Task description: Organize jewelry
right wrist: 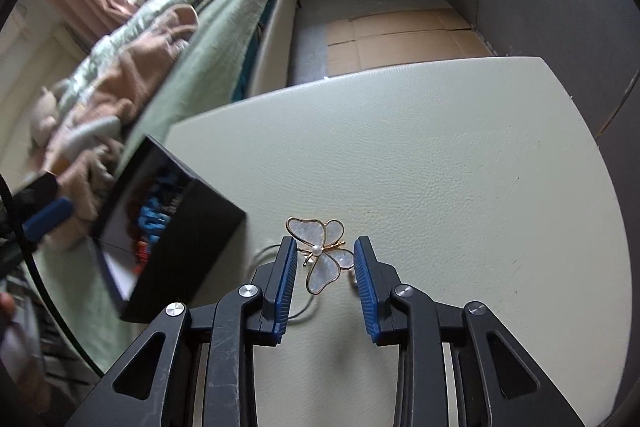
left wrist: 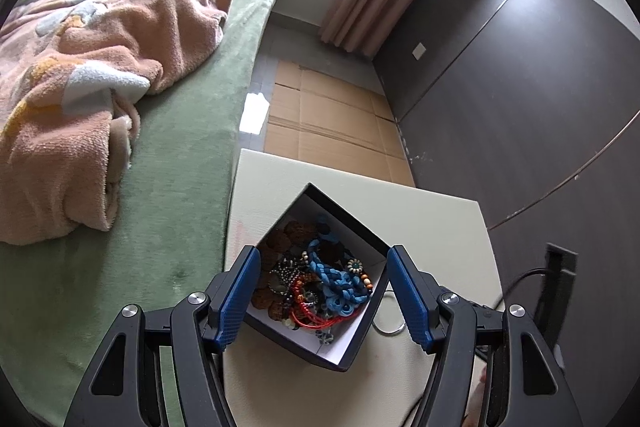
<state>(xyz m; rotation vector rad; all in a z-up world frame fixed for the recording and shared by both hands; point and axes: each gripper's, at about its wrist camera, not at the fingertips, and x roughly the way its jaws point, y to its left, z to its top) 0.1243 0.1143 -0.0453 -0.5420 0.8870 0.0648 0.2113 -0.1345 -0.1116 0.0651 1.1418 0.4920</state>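
Two grippers over a pale green leather-textured tabletop (right wrist: 440, 155), one at a jewelry box, one at a butterfly piece.

The left gripper (left wrist: 322, 291) is spread wide, its blue pads flanking the black square cardboard box (left wrist: 360, 227) near the tabletop's bed-side edge; inside lie a blue braided cord (left wrist: 332, 275), red string and beaded pieces. The right gripper (right wrist: 325, 281) stands parted around a gold-rimmed mother-of-pearl butterfly brooch (right wrist: 320, 251), its pads not visibly touching it. A thin wire ring (left wrist: 386, 311) lies just beside the box.
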